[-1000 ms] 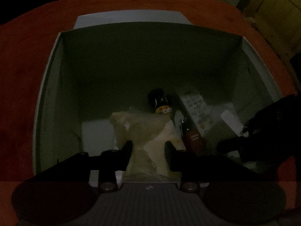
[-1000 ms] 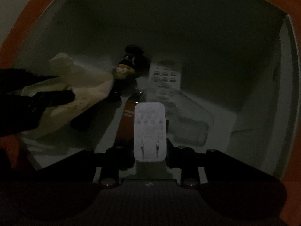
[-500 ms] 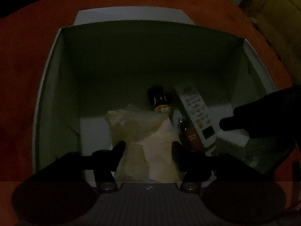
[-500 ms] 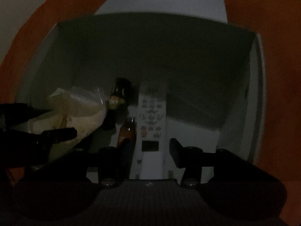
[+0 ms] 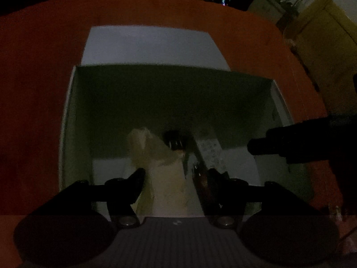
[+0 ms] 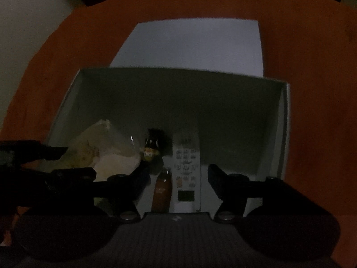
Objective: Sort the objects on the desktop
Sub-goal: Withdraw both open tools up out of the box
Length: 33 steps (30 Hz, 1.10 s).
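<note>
Box (image 5: 69,120) sits open on the orange counter (image 5: 33,89), flap (image 5: 151,44) folded out flat toward the counter's far edge. Inside, all bunched at the near wall: crumpled plastic bag (image 5: 156,156) at the left, small dark bottle with a yellow label (image 6: 151,149) lying beside it, brown bottle (image 6: 161,189) closer in, white remote (image 6: 186,167) to the right of that, keypad up. Left gripper (image 5: 176,174) hangs over the bag, jaws spread, nothing between them; bag sits in the gap but is not pinched. Right gripper (image 6: 178,174) hangs over the brown bottle and remote, jaws also spread and empty. Scene fits either items just dropped in and both tools pulling out, or tools coming down to pick from the box; can't tell which. Either way: keep jaws wide while moving vertically, stay off the near wall, don't snag loose bag film on a fingertip. Clutter is the hazard: the bottles lie loose and will roll if nudged, and the remote touches or nearly touches the brown bottle. The two grippers are close side by side, so mind the clash. Lighting is very dim, so labels are unreadable. Counter around the box shows nothing else.
</note>
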Tool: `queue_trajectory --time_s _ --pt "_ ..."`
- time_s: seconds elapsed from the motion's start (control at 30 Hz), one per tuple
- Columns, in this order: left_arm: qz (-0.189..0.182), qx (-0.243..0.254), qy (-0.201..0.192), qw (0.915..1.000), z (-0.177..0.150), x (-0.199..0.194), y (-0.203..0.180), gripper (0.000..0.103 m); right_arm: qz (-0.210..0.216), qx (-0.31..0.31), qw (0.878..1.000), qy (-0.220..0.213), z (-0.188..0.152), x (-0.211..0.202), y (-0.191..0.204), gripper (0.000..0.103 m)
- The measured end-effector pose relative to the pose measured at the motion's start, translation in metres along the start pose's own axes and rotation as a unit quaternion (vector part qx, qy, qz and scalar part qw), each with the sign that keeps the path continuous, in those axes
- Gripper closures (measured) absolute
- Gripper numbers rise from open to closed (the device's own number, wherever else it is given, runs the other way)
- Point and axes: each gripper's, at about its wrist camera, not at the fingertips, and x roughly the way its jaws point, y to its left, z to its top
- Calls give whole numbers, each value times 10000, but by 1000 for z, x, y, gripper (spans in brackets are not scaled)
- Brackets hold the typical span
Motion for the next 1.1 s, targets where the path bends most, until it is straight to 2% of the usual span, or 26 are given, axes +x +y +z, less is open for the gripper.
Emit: queue_trajectory --time_s 0.03,0.1,0.13,0.3,0.37,0.53,0.6,0.9,1.1 --pt "23 7 -19 10000 2 -1 0 43 -32 39 10000 -48 2 0 0 35" --pt "57 -51 -95 9999 7 -4 2 33 13 146 9998 -159 9 -6 -3 21" --pt "65 -96 -153 9998 9 -6 3 25 43 209 9995 -229 12 -6 -4 20" --pt "18 -101 -328 9994 26 -19 7 22 6 243 9988 -423 28 -20 -8 7" --pt "29 -143 -407 9991 34 -25 8 10 15 282 9987 -433 34 -27 -12 5" --pt "-209 -267 -380 9987 47 -40 13 7 119 502 9982 -303 45 -38 -20 2" --pt "-273 -170 -387 9987 52 -45 13 8 123 540 9980 -310 52 -48 -23 2" --pt "175 -24 -669 9976 83 -55 24 8 -38 720 9961 -514 78 -62 -36 1" --pt "336 -109 -601 9976 103 -43 46 8 -125 649 9968 -447 101 -57 -45 1"
